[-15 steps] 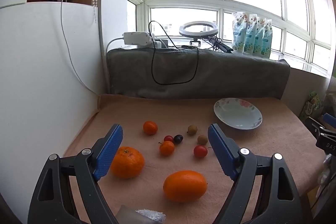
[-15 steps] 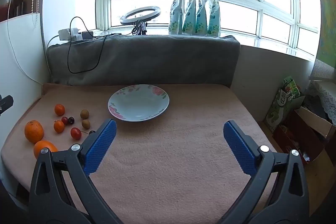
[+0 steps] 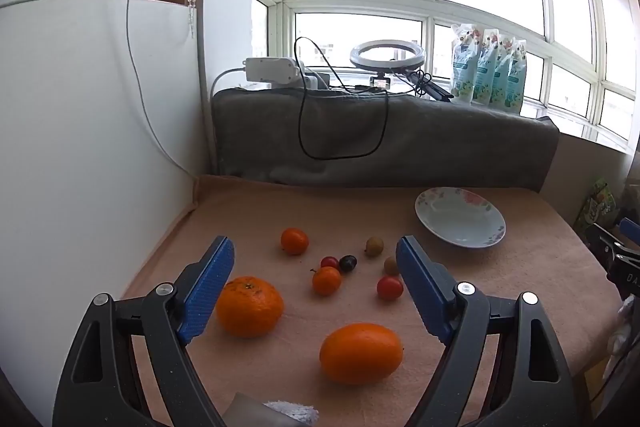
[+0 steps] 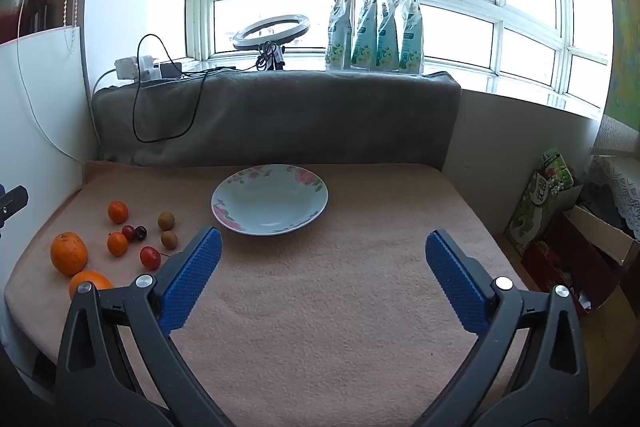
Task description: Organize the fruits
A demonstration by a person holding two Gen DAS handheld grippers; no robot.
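Both sets of blue fingers [image 3: 208, 291] are spread wide with nothing between the pads. Left gripper [image 3: 316, 287] hangs above the near-left part of the cloth [image 3: 360, 211], tipped down over the fruit. Right gripper [image 4: 320, 279] hovers over bare cloth at centre, nothing under it. Fruit is all loose on the left side: a big orange [image 3: 249, 306] just beside the left pad, a second orange [image 3: 361, 353] nearest the camera, a small orange [image 3: 294, 241] farther back, another small one [image 3: 326, 280] in the middle. Next to that, a red cherry [image 3: 329, 262] touching a dark cherry [image 3: 347, 263]. To the right, a tomato [image 3: 389, 287] and two brownish fruits [image 3: 374, 246], apart from each other. Plate [image 4: 304, 223] sits empty, far and right of the fruit, at mid-cloth. Behind it, a grey blanket [image 4: 280, 115] along the sill, a ring light [image 4: 272, 31] and four pouches [image 4: 374, 27] at the window.
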